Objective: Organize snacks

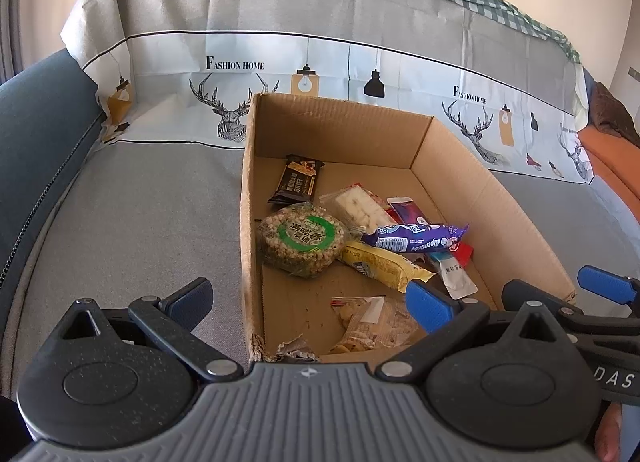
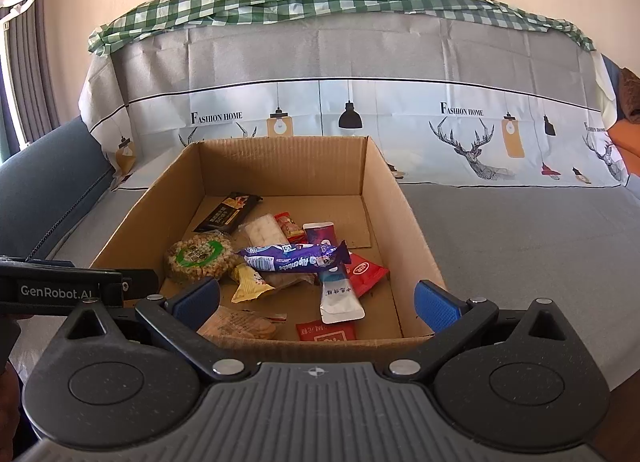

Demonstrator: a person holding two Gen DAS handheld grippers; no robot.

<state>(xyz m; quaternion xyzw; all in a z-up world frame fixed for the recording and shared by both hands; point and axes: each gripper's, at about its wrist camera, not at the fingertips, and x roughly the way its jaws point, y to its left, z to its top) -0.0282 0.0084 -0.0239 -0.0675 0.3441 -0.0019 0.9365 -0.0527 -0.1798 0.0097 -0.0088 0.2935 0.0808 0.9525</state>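
- The left claw (image 1: 310, 304) is hovering at the near left corner of the cardboard box (image 1: 496, 198), fingers spread wide and gripping nothing.
- The right claw (image 2: 318, 300) is gaping open over the box's near wall, also empty.
- The snacks are lying inside the box on the sofa (image 2: 520, 238): a purple bar (image 2: 294, 258) is resting across the pile just ahead of both claws, beside a round rice cake (image 1: 302, 240) and a black bar (image 2: 228, 214) farther back.
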